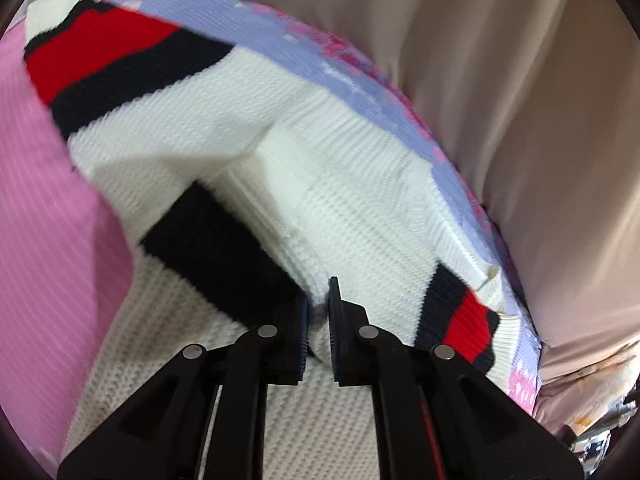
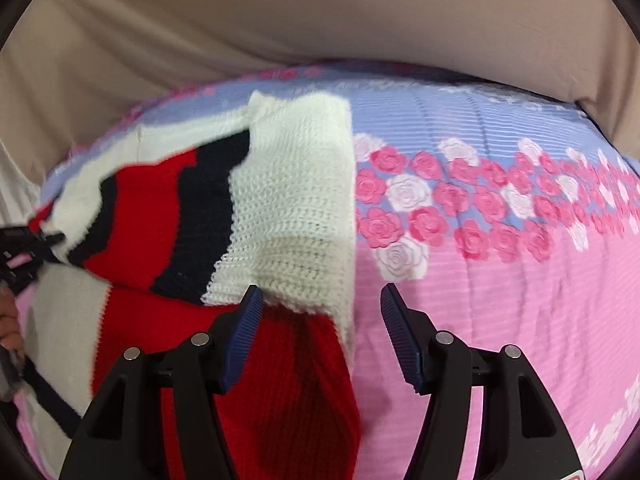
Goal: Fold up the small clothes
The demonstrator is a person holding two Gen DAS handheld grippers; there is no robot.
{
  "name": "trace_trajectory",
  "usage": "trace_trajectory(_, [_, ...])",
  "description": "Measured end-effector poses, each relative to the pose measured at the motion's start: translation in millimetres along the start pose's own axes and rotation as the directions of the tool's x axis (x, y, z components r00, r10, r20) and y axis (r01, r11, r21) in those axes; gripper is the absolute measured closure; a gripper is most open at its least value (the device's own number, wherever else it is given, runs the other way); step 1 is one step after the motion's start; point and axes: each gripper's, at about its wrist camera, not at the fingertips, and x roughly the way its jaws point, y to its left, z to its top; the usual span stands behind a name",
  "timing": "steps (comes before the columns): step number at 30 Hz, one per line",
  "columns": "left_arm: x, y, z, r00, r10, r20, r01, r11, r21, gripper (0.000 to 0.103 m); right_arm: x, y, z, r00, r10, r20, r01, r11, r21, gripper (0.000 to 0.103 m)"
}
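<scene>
Knitted white wool, banded in red and navy, makes up the small sweater (image 1: 248,128) that lies crumpled on the pink and lilac rose-print bedspread (image 2: 500,280), with a beige curtain (image 1: 520,100) hanging beyond it.

Several things could go wrong from here. The left gripper (image 1: 318,316) has only a thin fold of white knit pinched near its tips; loose, stretchy stitches like these could slide out if the fold is pulled sideways, and the sweater would drop back in a heap. The bite may also have caught more than one layer, since the cloth is bunched just ahead of the jaws, so a lift might drag the whole garment rather than one edge. On the other side, the right gripper (image 2: 320,300) stands over a hem where white and red layers overlap; closing there could catch the bedspread beneath, or miss the edge altogether and close beside it.

As for the tools themselves: the left gripper is clenched, its blue pads nearly meeting on that ridge of white knit, with a navy stripe just to its left. The right gripper is about half spread and grasps nothing; the sweater's edge lies between its fingers, brushing the left pad (image 2: 246,320), while bare pink bedspread shows beside the right one.
</scene>
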Motion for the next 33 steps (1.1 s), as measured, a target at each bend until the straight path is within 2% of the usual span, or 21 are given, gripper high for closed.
trace_trajectory(1, [-10, -7, 4, 0.999, -0.039, 0.026, 0.039, 0.999, 0.014, 0.097, 7, 0, 2, 0.999, 0.03, -0.029, -0.03, 1.0, 0.008, 0.08])
trace_trajectory(2, [-23, -16, 10, 0.995, -0.083, 0.056, 0.08, 0.996, 0.042, 0.097, 7, -3, 6, 0.998, 0.055, -0.035, -0.054, 0.998, 0.04, 0.085])
trace_trajectory(5, [-38, -30, 13, 0.99, -0.111, 0.083, 0.1, 0.988, 0.121, 0.097, -23, -18, 16, 0.991, 0.116, 0.064, -0.123, 0.984, 0.126, 0.086])
trace_trajectory(6, [-32, -29, 11, 0.995, -0.083, 0.063, 0.073, 0.987, 0.14, 0.096, -28, -22, 15, 0.991, 0.112, 0.077, -0.122, 0.983, 0.136, 0.086])
trace_trajectory(8, [6, -12, -2, 0.997, 0.068, -0.043, -0.061, 0.987, 0.152, 0.097, -12, -26, 7, 0.996, 0.084, 0.022, -0.086, 0.988, 0.127, 0.086])
trace_trajectory(9, [10, 1, -7, 0.996, 0.064, -0.06, -0.056, 0.991, 0.12, 0.096, 7, -28, -1, 0.996, 0.06, -0.065, -0.052, 0.991, 0.12, 0.086])
trace_trajectory(10, [4, 5, -8, 0.998, 0.043, -0.036, -0.039, 0.994, 0.1, 0.095, 4, -30, -4, 0.997, 0.069, -0.022, -0.066, 0.99, 0.123, 0.082])
trace_trajectory(12, [-9, 7, -2, 1.0, -0.01, -0.027, 0.012, 0.999, 0.043, 0.094, -2, -31, 2, 0.996, 0.072, -0.05, -0.065, 0.989, 0.133, 0.082])
trace_trajectory(14, [-14, 3, 7, 0.999, -0.05, -0.002, 0.05, 0.998, 0.029, 0.081, -22, -34, 14, 0.993, 0.113, 0.04, -0.118, 0.98, 0.158, 0.062])
trace_trajectory(16, [-14, -5, 17, 0.999, -0.033, 0.021, 0.032, 0.999, 0.029, 0.034, -26, -32, 38, 0.992, 0.089, 0.093, -0.102, 0.984, 0.144, 0.048])
trace_trajectory(17, [-13, -5, 22, 0.999, -0.015, 0.032, 0.014, 1.0, 0.02, 0.028, -20, -30, 53, 0.99, 0.089, 0.108, -0.103, 0.985, 0.137, 0.047])
trace_trajectory(19, [-2, -5, 27, 1.0, -0.015, 0.022, 0.015, 1.0, 0.001, 0.032, -1, -31, 78, 0.991, 0.078, 0.109, -0.093, 0.986, 0.136, 0.046])
trace_trajectory(21, [9, -4, 26, 1.0, -0.003, -0.002, 0.003, 1.0, 0.019, 0.068, 25, -31, 99, 0.995, 0.07, 0.076, -0.08, 0.988, 0.135, 0.035])
trace_trajectory(22, [10, -4, 28, 1.0, 0.018, -0.007, -0.018, 0.999, 0.041, 0.093, 41, -29, 105, 0.997, 0.065, 0.035, -0.069, 0.989, 0.132, 0.034])
trace_trajectory(23, [10, -7, 30, 1.0, 0.021, -0.012, -0.021, 0.997, 0.069, 0.098, 56, -26, 109, 0.999, 0.046, 0.0, -0.046, 0.99, 0.134, 0.036])
trace_trajectory(24, [6, -10, 33, 1.0, 0.015, -0.003, -0.015, 0.996, 0.084, 0.099, 74, -26, 111, 0.998, 0.04, -0.038, -0.034, 0.989, 0.144, 0.044])
trace_trajectory(25, [-2, -11, 33, 1.0, 0.006, 0.018, -0.008, 0.996, 0.091, 0.099, 87, -25, 112, 0.995, 0.071, -0.063, -0.06, 0.985, 0.16, 0.082])
trace_trajectory(26, [-18, -17, 39, 0.998, -0.027, 0.065, 0.02, 0.994, 0.11, 0.099, 89, -24, 114, 0.991, 0.118, -0.06, -0.106, 0.977, 0.183, 0.087])
trace_trajectory(29, [-35, -20, 52, 0.991, -0.063, 0.119, 0.048, 0.991, 0.128, 0.099, 52, -24, 126, 0.983, 0.155, 0.1, -0.171, 0.969, 0.178, 0.089])
trace_trajectory(31, [-15, -16, 53, 0.997, 0.017, 0.078, -0.03, 0.987, 0.159, 0.1, 37, -33, 126, 0.971, 0.148, 0.188, -0.189, 0.956, 0.224, 0.089])
trace_trajectory(33, [9, -2, 45, 0.996, 0.092, 0.006, -0.092, 0.985, 0.144, 0.103, 67, -41, 117, 0.989, 0.105, 0.105, -0.13, 0.954, 0.269, 0.089])
